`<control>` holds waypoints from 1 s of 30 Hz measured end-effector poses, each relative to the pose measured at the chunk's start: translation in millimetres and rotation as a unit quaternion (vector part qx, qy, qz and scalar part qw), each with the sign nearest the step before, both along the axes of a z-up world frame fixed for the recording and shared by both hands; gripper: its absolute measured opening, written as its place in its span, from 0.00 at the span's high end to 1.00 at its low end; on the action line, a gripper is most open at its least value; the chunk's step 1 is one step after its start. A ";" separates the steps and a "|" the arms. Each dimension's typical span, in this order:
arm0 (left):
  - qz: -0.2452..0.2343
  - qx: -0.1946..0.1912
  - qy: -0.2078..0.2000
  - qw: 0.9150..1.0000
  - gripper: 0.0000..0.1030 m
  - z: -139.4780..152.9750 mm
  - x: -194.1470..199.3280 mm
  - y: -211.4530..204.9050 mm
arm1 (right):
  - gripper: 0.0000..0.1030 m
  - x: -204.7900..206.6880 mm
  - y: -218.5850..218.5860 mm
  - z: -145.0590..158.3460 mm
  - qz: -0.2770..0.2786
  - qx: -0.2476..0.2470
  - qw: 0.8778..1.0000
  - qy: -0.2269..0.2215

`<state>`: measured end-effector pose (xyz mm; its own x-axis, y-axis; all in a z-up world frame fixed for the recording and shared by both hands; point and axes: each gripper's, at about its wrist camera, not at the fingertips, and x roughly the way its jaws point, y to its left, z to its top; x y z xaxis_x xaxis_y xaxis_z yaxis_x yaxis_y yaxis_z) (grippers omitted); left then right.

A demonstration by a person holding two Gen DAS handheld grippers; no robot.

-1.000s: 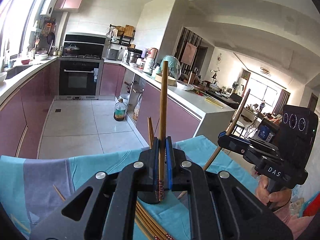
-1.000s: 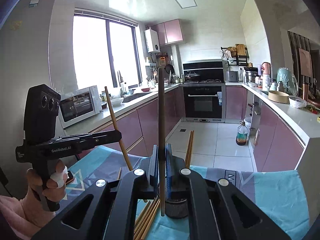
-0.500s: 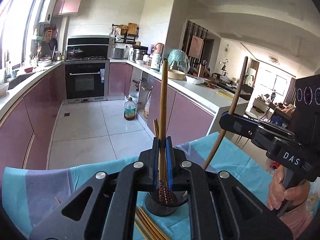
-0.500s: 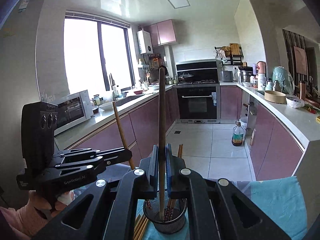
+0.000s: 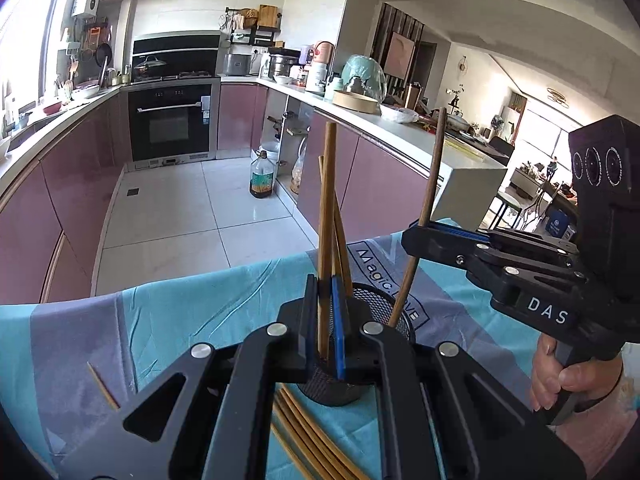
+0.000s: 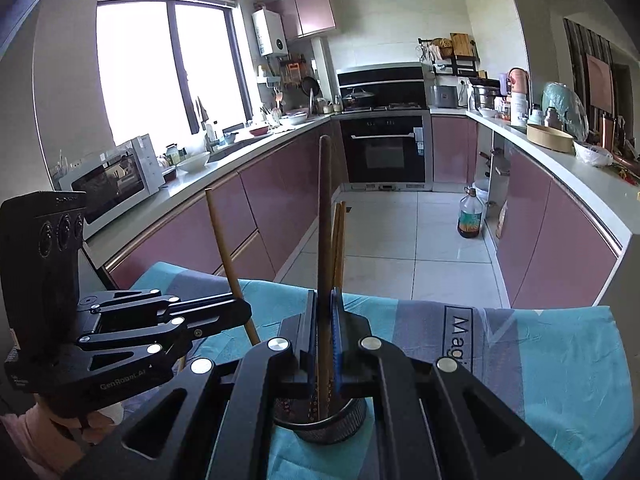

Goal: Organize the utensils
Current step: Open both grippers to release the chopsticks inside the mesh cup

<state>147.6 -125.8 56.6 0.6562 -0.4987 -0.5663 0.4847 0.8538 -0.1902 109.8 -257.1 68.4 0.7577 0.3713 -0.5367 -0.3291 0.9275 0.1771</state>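
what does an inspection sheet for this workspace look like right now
surface: table under a blue and grey cloth, printed lettering near the holder
job's things: black mesh holder upright on the cloth, with chopsticks standing in it; loose chopsticks lying flat in front of it; one single stick lying apart to the left
clutter: nothing seen on the cloth
grippers: left hand-held gripper shut on a light chopstick over the holder; right hand-held gripper shut on a dark chopstick whose tip is in the holder
cables: nothing seen
surroundings: kitchen with oven, microwave, oil bottle on the tiled floor
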 end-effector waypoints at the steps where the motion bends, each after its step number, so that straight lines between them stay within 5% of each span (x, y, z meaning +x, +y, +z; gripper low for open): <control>1: -0.001 0.001 0.003 1.000 0.93 -2.0 3.1 -0.1 | 0.95 2.4 0.7 -1.6 -0.001 -0.001 1.000 0.005; 14: -0.001 0.003 0.011 1.000 0.92 -12.0 22.5 3.0 | 0.95 1.2 -1.4 23.6 0.004 0.011 1.000 -0.017; 19: -0.007 0.006 0.018 1.000 0.92 -12.6 24.3 0.0 | 0.94 13.0 4.2 14.7 0.011 -0.007 1.000 0.013; 27: 0.007 0.014 0.031 0.999 0.77 -23.3 35.1 -0.4 | 0.93 26.4 6.6 -8.5 0.005 -0.009 0.999 0.049; 30: 0.012 0.012 0.027 1.000 0.71 -23.1 31.4 4.3 | 0.84 22.9 4.2 -10.0 0.004 -0.004 0.999 0.047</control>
<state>179.0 -121.5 33.5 0.6366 -0.4696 -0.6118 0.4539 0.8694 -0.1951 132.7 -252.9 58.5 0.7008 0.3728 -0.6082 -0.3192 0.9263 0.2000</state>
